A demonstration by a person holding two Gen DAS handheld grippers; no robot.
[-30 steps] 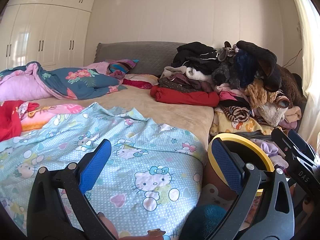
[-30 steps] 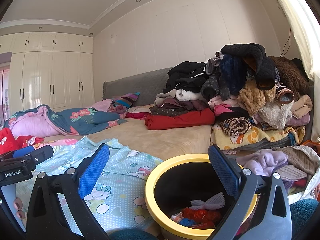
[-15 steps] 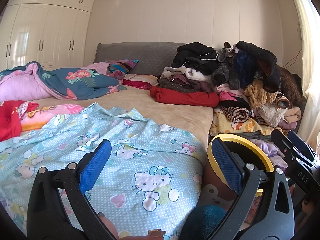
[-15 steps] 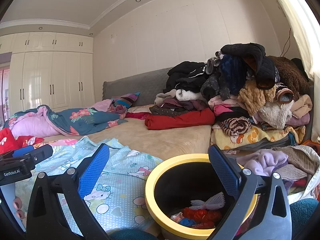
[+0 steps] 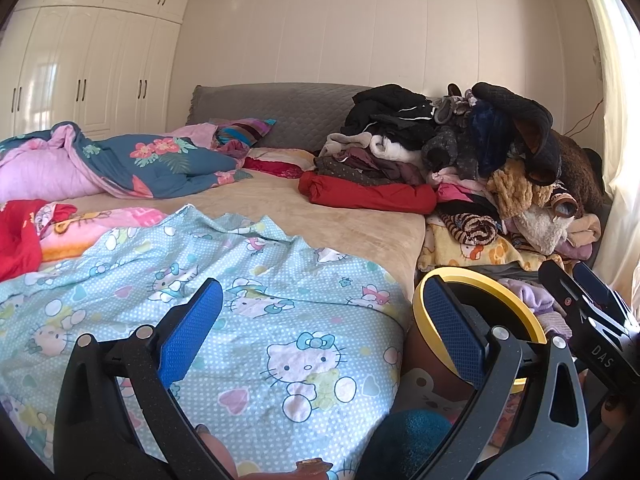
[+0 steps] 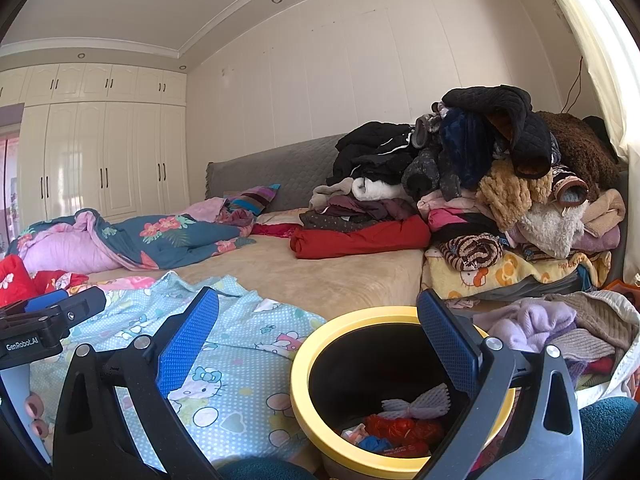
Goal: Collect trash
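1. Your left claw (image 5: 320,332) is spread wide and holds nothing; between its blue pads (image 5: 190,334) you see only the Hello Kitty sheet (image 5: 280,320) on the bed (image 5: 320,216).
2. Your right claw (image 6: 318,340) is just as wide open and also empty. It hangs above the near side of the bin (image 6: 340,456), its right finger crossing in front of the yellow rim.
3. The bin stands on the floor at the foot corner of the bed, just beside the sheet's edge. In the left view it shows as a yellow arc (image 5: 516,300) behind the right finger.
4. Trash (image 6: 396,428) already lies at the bottom: a white foam net, something red and crumpled, a blue scrap. So I judge part of the collecting done.
5. What is left is hard to tell. On the bed you have the sheet, a floral quilt (image 5: 160,164) and a clothes pile (image 5: 460,160) at the far right, none of it plainly rubbish.
6. No loose wrapper or scrap shows on the sheet or the bare mattress. You are probably near the end, or must look elsewhere for more.
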